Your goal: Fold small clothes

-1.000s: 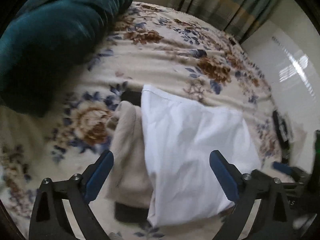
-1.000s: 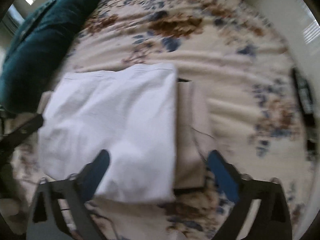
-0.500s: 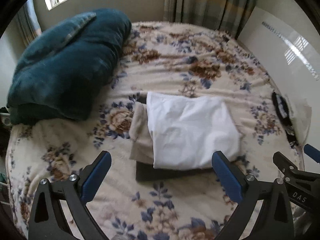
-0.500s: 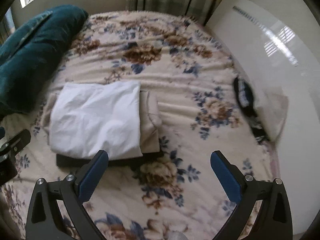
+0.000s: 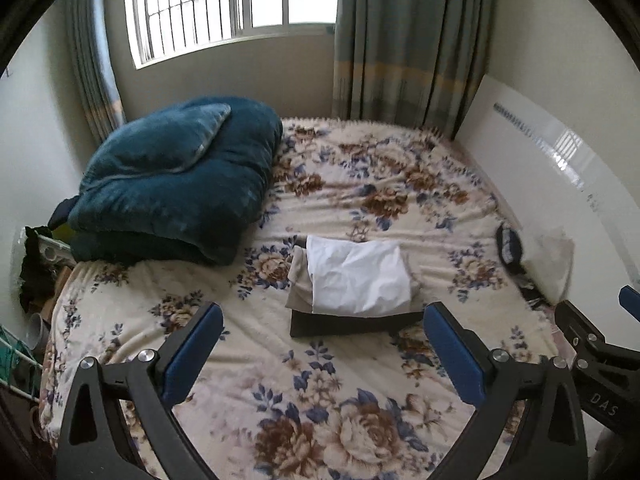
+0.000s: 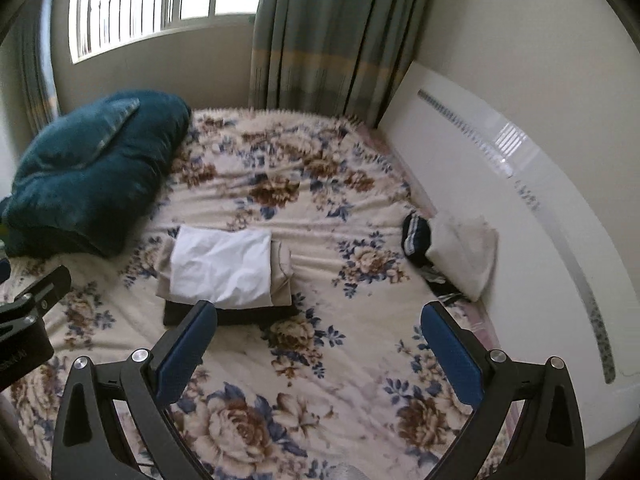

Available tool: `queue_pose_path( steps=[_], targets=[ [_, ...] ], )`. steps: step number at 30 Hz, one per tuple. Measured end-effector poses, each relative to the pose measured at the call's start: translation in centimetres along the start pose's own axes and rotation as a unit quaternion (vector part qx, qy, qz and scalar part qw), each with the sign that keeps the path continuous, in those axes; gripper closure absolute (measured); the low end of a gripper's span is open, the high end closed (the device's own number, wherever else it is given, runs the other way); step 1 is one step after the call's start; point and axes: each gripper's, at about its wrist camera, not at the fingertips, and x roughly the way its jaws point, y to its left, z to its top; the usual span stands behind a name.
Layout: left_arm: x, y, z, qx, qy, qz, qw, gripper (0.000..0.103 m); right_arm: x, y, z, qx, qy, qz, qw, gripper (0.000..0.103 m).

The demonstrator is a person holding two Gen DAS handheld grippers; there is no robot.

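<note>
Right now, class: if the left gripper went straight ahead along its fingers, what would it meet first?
Probably the folded white garment topping the stack on the floral bedspread; the left gripper is open, empty. Depth is uncertain.

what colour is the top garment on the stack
White, lying on a beige piece; clearest in the left wrist view.

Fleecy, matt cream floral bedspread (image 5: pixel 320 360); plush, faintly sheened teal velvet quilt (image 5: pixel 176 176). Smooth, lightly creased white cotton folded garment (image 5: pixel 360 280) over matt beige cloth (image 5: pixel 298 284) and flat black fabric (image 5: pixel 352 324). Glossy white panel (image 6: pixel 520 208), reflective. Matt blue rubbery finger pads (image 6: pixel 186 354) on black plastic.
</note>
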Motion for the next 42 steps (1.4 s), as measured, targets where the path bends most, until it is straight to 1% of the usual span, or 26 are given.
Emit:
queue_pose_path(
  steps=[1,4,5,8,13,14,19,21,26,31,37,42],
  targets=[
    [-1.8,0.0,-0.1,-0.002,-0.006,-0.004,1.0000,0.000,-1.5,-0.3,-0.1,0.002,-0.007,0.001,1.000,0.000],
    [-5.5,-0.3,-0.6,0.003,-0.020,-0.005,0.9998,0.000,-6.7,-1.3,-0.5,0.009,-0.028,0.007,1.000,0.000],
    [-7.0,-0.4,-0.9,0.001,-0.024,-0.005,0.9997,0.000,-7.6,-1.5,-0.6,0.010,-0.032,0.007,0.999,0.000],
    [-9.8,-0.5,-1.5,0.003,-0.032,-0.002,0.9995,0.000,-11.9,-2.3,-1.3,0.012,-0.049,0.012,0.999,0.000],
    [-13.5,-0.6,-2.4,0.006,-0.048,0.002,0.9988,0.000,-16.6,-3.4,-2.4,0.015,-0.069,0.016,0.997,0.000],
    [-14.1,-0.7,-2.6,0.008,-0.050,0.008,0.9987,0.000,-17.8,-3.7,-2.6,0.015,-0.073,0.020,0.997,0.000],
    [-16.7,-0.9,-3.6,0.008,-0.063,0.010,0.9980,0.000,-21.3,-4.4,-3.5,0.009,-0.093,0.023,0.995,0.000],
    [-17.3,-0.9,-3.8,0.006,-0.064,0.008,0.9979,0.000,-22.4,-4.7,-3.9,0.010,-0.098,0.026,0.995,0.000],
    [-18.8,-0.8,-4.3,-0.001,-0.074,0.019,0.9971,0.000,-24.2,-5.0,-4.6,0.010,-0.102,0.035,0.994,0.000],
    [-19.6,-0.7,-4.5,-0.004,-0.084,0.023,0.9962,0.000,-25.0,-5.3,-4.9,0.013,-0.101,0.038,0.994,0.000],
    [-20.0,-0.6,-4.7,-0.008,-0.083,0.026,0.9962,0.000,-25.7,-5.5,-4.9,0.013,-0.103,0.040,0.994,0.000],
    [-20.2,-0.6,-4.7,-0.008,-0.083,0.026,0.9962,0.000,-25.6,-5.2,-3.8,0.008,-0.103,0.048,0.993,0.000]
  ],
)
